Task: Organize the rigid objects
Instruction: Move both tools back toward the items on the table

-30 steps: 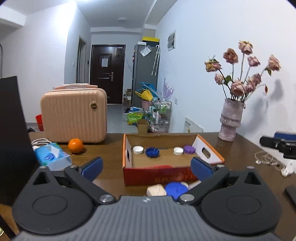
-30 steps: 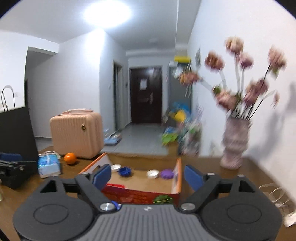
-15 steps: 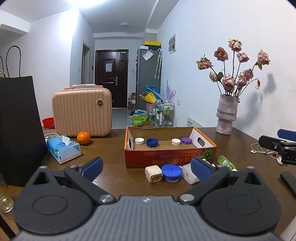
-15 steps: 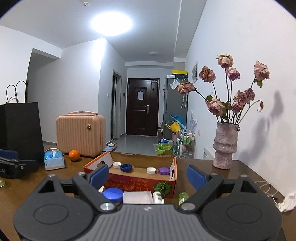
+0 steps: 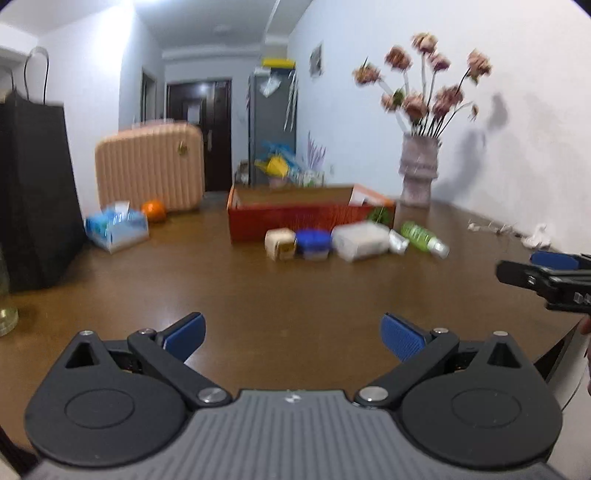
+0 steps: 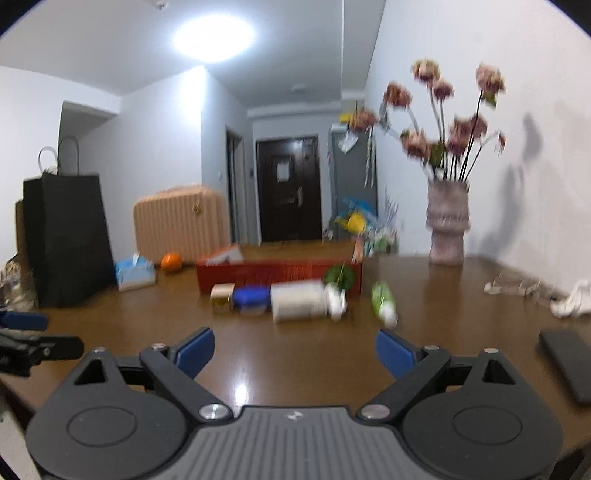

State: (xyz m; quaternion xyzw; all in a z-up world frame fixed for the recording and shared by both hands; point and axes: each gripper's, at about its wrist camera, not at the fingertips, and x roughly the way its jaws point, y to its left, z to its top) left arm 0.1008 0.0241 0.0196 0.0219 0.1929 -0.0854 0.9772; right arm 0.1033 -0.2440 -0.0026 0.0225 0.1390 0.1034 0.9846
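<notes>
Both claws having sunk lower over the worktop, left claw gaping empty, right claw opening wider, empty, red box lying ahead.

Cool white light from a ceiling lamp at 11 o'clock, blown out to glare. It mirrors off the table. Flowers throw soft wall shadows toward 2 o'clock. Motion blur smears both views; fisheye corners bend and go black.
</notes>
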